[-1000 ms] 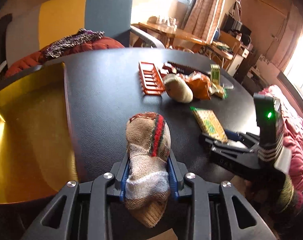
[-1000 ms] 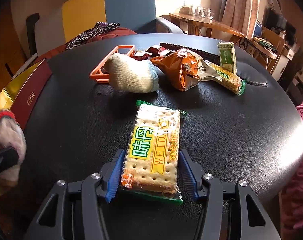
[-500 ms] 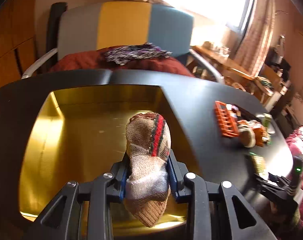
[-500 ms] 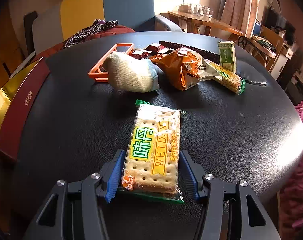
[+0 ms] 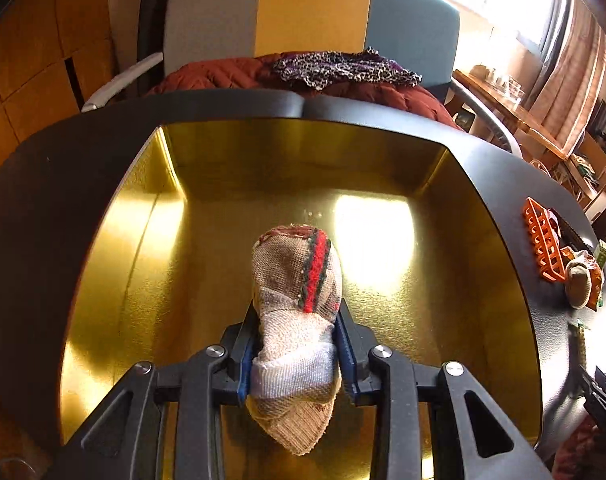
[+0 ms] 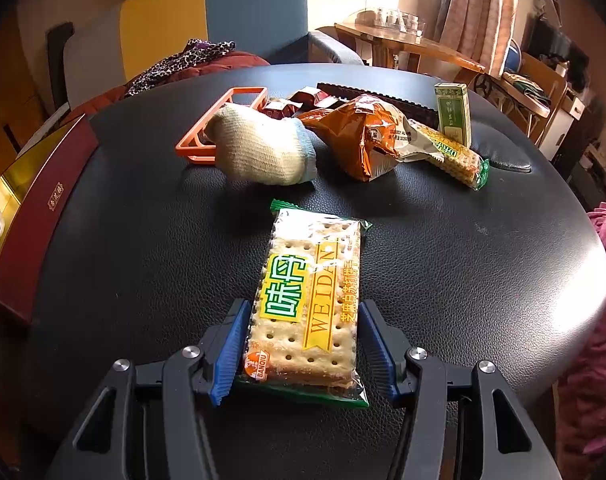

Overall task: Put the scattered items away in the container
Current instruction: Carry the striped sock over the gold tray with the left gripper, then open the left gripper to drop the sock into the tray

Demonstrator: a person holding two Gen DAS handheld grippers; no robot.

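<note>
While the left gripper [image 5: 297, 354] is clamped on a rolled brown sock [image 5: 299, 312] with a red and green stripe, it hangs over the gold-lined box [image 5: 463, 240] on the black table [image 6: 463, 264]. Over at the right gripper [image 6: 303, 344], the blue pads [image 6: 233, 344] sit on either side of a Weidan cracker packet [image 6: 311, 292] lying flat on the table; a small gap shows at the right pad, so the jaws are not yet clenched on it. Beyond lie a cream sock [image 6: 259, 148], an orange plastic rack [image 6: 219, 124], an orange snack bag [image 6: 359, 136], a second cracker pack [image 6: 451, 152] and a green carton [image 6: 455, 112].
</note>
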